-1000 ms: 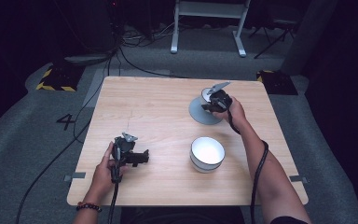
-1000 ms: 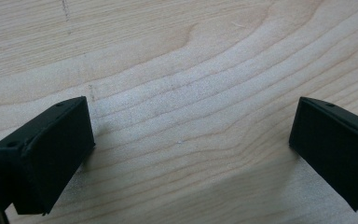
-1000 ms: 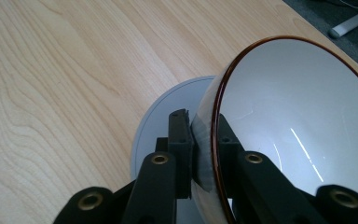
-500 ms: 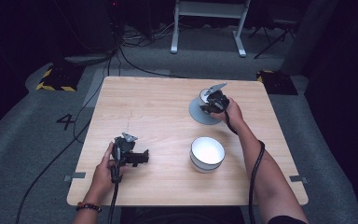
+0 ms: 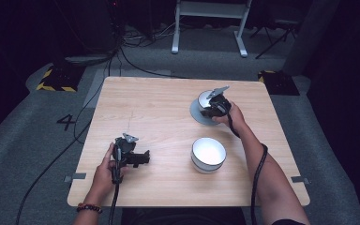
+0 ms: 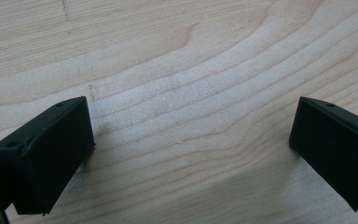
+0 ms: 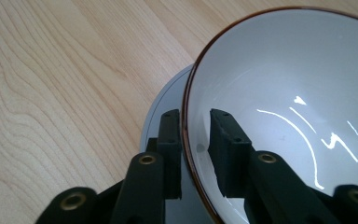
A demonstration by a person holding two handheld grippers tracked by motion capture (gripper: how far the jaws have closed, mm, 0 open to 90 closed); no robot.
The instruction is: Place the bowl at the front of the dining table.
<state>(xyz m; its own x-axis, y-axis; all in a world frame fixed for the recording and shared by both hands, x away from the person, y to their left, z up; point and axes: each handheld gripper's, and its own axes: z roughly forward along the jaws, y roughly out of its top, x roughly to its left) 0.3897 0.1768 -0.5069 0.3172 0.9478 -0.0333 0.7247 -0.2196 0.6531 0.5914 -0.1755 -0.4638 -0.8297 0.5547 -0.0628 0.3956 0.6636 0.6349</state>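
A pale wooden table [image 5: 159, 108] is standing on grey carpet [image 5: 42, 140]. The right gripper [image 7: 195, 140] is straddling the brown-rimmed white bowl's [image 7: 284, 93] rim, not quite pinching; the left gripper [image 6: 186, 140] is gaping, empty.

High view: overhead, facing forward-down, far, whole table [image 5: 159, 101]. Left gripper view: very close, aimed at bare tabletop. Right gripper view: very close on bowl [image 7: 284, 88] rim; bowl shared with high view.
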